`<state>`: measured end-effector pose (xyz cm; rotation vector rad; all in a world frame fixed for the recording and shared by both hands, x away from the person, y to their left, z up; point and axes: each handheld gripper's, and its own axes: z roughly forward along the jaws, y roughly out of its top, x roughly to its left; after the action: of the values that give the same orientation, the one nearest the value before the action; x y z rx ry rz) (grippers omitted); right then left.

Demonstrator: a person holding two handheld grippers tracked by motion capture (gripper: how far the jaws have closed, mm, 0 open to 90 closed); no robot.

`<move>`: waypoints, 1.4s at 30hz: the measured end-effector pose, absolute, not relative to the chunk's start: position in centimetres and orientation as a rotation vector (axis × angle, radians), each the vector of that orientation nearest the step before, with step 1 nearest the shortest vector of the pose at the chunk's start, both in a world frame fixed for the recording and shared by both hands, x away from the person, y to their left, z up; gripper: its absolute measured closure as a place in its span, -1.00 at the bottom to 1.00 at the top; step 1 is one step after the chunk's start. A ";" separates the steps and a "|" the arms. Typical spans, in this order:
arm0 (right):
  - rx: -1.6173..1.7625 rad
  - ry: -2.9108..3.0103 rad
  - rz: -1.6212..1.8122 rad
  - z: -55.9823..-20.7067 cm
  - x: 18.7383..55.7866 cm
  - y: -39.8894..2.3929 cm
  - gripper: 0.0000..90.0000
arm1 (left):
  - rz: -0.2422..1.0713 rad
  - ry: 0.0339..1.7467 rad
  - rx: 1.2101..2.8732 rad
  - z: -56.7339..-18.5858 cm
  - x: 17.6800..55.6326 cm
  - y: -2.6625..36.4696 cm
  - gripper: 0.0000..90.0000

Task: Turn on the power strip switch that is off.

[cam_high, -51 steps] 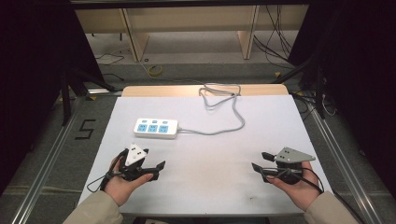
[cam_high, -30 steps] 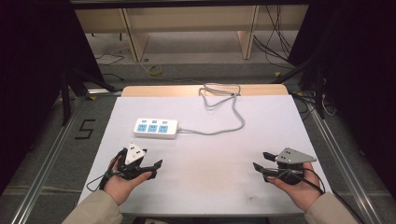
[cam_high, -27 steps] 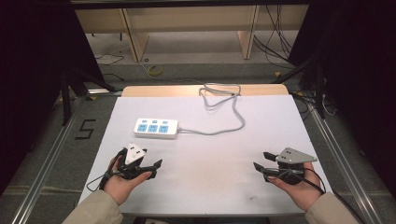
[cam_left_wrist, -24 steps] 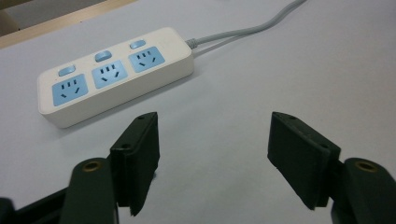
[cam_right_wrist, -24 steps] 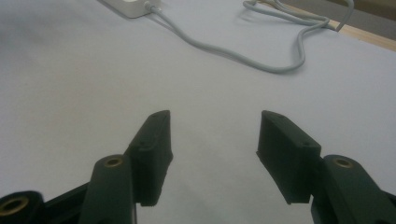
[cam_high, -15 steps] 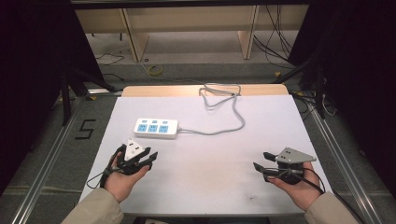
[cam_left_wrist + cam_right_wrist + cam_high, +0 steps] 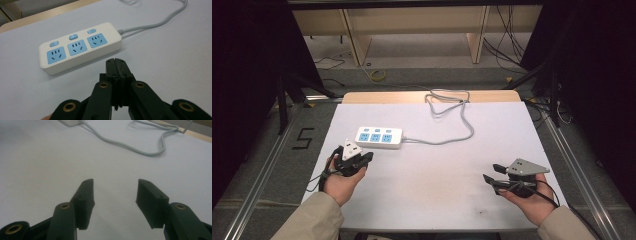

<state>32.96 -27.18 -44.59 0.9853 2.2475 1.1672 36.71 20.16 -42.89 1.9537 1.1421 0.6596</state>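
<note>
White three-socket power strip [image 7: 379, 137] with blue faces and three blue switches lies flat at the left-centre of the worktop, and the left gripper view looks straight at it [image 7: 80, 47].

Pale grey worktop [image 7: 437, 165] spreads wide beneath everything, with a strip of bare wood along its far edge.

Grey power cable [image 7: 432, 143] leaves the right end of the strip, runs across the surface, then loops back toward the far edge. The right gripper view catches that curve [image 7: 150, 153] well ahead of its jaws.

Over to the hands now. The person's left hand [image 7: 339, 182], in a beige sleeve, carries the black left gripper [image 7: 368, 157] just in front of the strip, near it but not touching. Its jaws have just been closing and the left gripper view shows them pressed flat together [image 7: 116, 66], nothing between them.

On the other side, the right hand [image 7: 529, 200] keeps the right gripper [image 7: 490, 172] low at the near right, well apart from strip and cable. Its jaws have just narrowed a little, yet a clear gap stands between them [image 7: 115, 190], bare worktop showing through, nothing held.
</note>
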 end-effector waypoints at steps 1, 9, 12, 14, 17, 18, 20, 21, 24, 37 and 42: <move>0.985 2.248 1.167 -44.6 33.0 -27.2 0.07 | 0.657 1.147 1.943 -42.9 36.8 20.1 0.99; 0.996 2.266 1.169 -44.8 33.0 -27.1 0.06 | 0.667 1.163 1.939 -42.8 38.0 20.2 0.99; 1.003 2.264 1.169 -44.8 33.0 -27.2 0.04 | 0.670 1.166 1.941 -42.7 38.3 20.1 0.99; 1.004 2.265 1.170 -44.8 33.0 -27.2 0.04 | 0.675 1.166 1.944 -42.7 38.5 20.1 0.99; 1.008 2.264 1.170 -44.9 33.1 -27.2 0.01 | 0.678 1.170 1.946 -42.7 38.8 20.1 0.99; 1.012 2.268 1.169 -44.9 33.1 -27.2 0.00 | 0.678 1.170 1.945 -42.7 38.9 20.1 0.99; 1.011 2.269 1.170 -44.9 33.1 -27.2 -0.01 | 0.685 1.171 1.949 -42.7 39.2 20.1 0.99; 1.013 2.270 1.171 -44.9 33.1 -27.2 -0.01 | 0.684 1.172 1.951 -42.7 39.3 20.1 0.99; 1.019 2.276 1.171 -45.0 33.1 -27.1 -0.03 | 0.692 1.170 1.957 -42.7 39.7 20.1 0.99; 1.028 2.289 1.164 -45.1 33.2 -27.1 -0.10 | 0.681 1.206 1.955 -42.7 41.4 20.2 0.99; 1.025 2.290 1.159 -45.2 33.2 -27.1 -0.10 | 0.677 1.222 1.946 -42.7 41.9 20.2 0.99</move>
<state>33.23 -27.13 -45.17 1.0254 2.2902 1.1587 41.91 20.16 -42.66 1.9456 1.2221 0.6767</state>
